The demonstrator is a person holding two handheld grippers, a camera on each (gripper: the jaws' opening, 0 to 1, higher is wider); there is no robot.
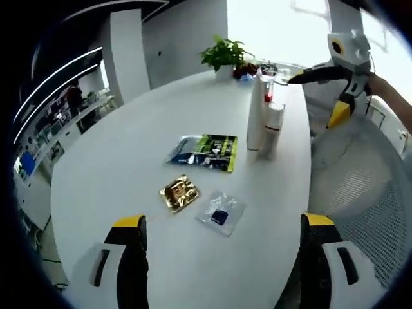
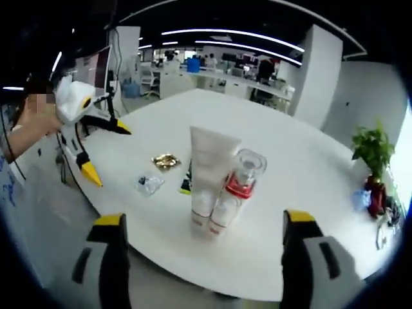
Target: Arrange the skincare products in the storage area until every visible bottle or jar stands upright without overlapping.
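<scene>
White tube (image 2: 209, 168) and the red-collared bottle (image 2: 233, 193) stand upright, touching, dead ahead of your right gripper (image 2: 205, 257); it's nearer. Both grippers gape open, left gripper (image 1: 222, 257) too.

left tool (image 1: 222, 248) open, right tool (image 2: 201, 257) open

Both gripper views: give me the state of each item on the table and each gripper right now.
White tube: upright on its cap, touching the bottle.
Red-collared bottle: upright, clear cap on.
Green-black sachet: lying flat.
Gold sachet: lying flat.
Clear sachet: lying flat.
Potted plant: upright at the table's far end.
Left gripper: open, holding nothing.
Right gripper: open, holding nothing.
</scene>
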